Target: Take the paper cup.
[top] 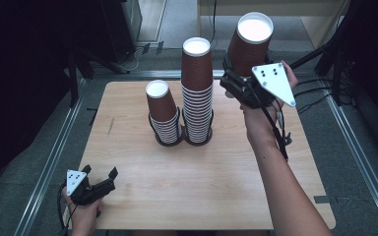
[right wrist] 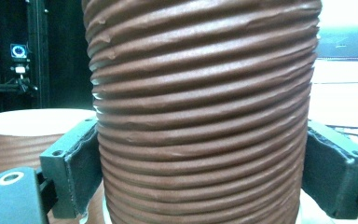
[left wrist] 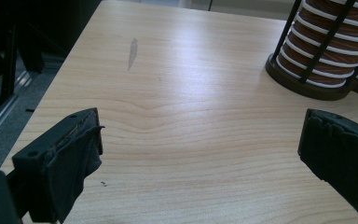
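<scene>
In the high view's upper right, the right gripper (top: 239, 77) is clamped on an upturned brown cup (top: 250, 43), held aloft; its own view shows the ribbed wall (right wrist: 200, 112) squeezed between pads. Lower left, the left gripper (top: 100, 173) rests on the table (top: 202, 187), jaws apart; its view adds a stack's wire holder (left wrist: 307, 81).

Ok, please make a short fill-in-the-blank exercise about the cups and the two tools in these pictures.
1. The right tool is shut on one brown ribbed cup, held upside down ____ the table.
2. The left tool holds nothing and its jaws stand ____.
3. In the black wire holder stand ____ stacks of cups.
4. The taller stack is the one nearer to the ____ tool.

Missing words: above; open; two; right
</scene>
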Motion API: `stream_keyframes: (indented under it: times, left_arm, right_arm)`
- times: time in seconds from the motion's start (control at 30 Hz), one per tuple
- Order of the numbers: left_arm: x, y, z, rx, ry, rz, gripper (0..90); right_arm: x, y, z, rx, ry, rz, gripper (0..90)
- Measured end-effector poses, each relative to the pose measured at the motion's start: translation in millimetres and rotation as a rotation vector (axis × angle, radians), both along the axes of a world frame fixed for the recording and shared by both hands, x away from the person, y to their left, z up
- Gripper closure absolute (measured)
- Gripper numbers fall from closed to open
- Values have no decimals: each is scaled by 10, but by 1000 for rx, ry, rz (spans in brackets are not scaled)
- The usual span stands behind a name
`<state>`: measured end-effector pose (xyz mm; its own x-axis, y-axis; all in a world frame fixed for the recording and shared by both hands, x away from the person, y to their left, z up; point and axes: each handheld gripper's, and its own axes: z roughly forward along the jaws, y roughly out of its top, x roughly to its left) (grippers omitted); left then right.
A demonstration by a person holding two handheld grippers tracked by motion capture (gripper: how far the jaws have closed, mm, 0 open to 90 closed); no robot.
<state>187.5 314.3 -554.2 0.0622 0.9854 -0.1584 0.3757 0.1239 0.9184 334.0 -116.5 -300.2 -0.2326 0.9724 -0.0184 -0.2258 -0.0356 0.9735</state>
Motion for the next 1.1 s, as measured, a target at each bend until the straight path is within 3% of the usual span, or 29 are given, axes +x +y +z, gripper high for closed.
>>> stream_keyframes:
  times: [0.4, 0.7, 0.8, 1.1]
  left_arm:
    - [0, -1, 0, -1, -1, 1, 0]
    - [-4, -6, 0, 5, -7, -2, 0]
    - [-6, -10, 1, 5, -11, -3, 0]
    - [-3, -115, 21, 81, -22, -20, 0]
  right_arm:
    - [-159, -95, -340, -39, 30, 1, 114]
    - [-288, -130, -555, -39, 52, 11, 114]
    - [-349, -121, -628, -67, 51, 15, 113]
    - [-528, -164, -940, -88, 88, 31, 114]
